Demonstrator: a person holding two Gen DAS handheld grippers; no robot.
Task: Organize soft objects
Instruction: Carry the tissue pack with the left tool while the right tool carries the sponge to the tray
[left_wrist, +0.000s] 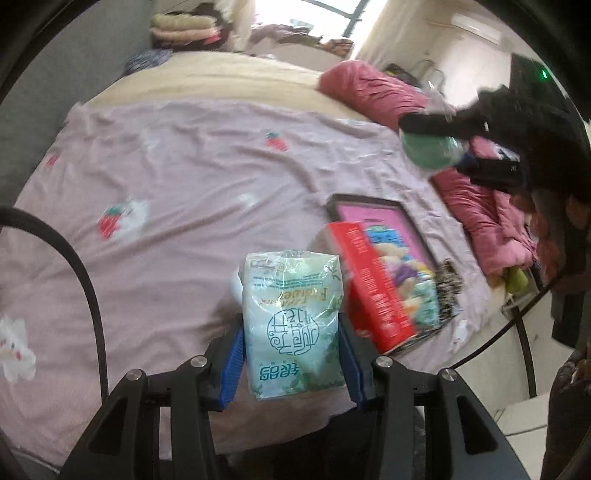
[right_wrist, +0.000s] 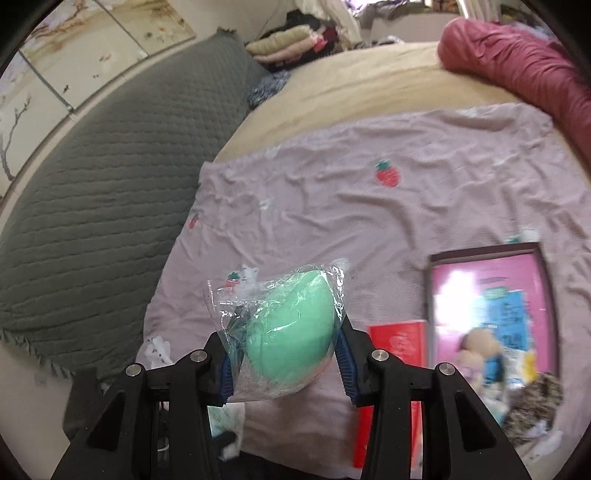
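The left gripper (left_wrist: 291, 354) has its blue pads clamped on a pale green tissue pack (left_wrist: 293, 325), held above the near edge of the pink strawberry-print sheet (left_wrist: 177, 177). Its printing reads upside down: a round seal of Chinese characters, too garbled to read. The right gripper (right_wrist: 286, 354) squeezes a mint-green sponge in a clear bag (right_wrist: 288, 339). To the right lie a red box (left_wrist: 373, 291) and a pink-lined tray (right_wrist: 491, 269); their lettering is blurred.

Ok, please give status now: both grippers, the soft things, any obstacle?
Left gripper shut on tissue pack. Right gripper shut on bagged green sponge. Both above bed sheet. Path clear.
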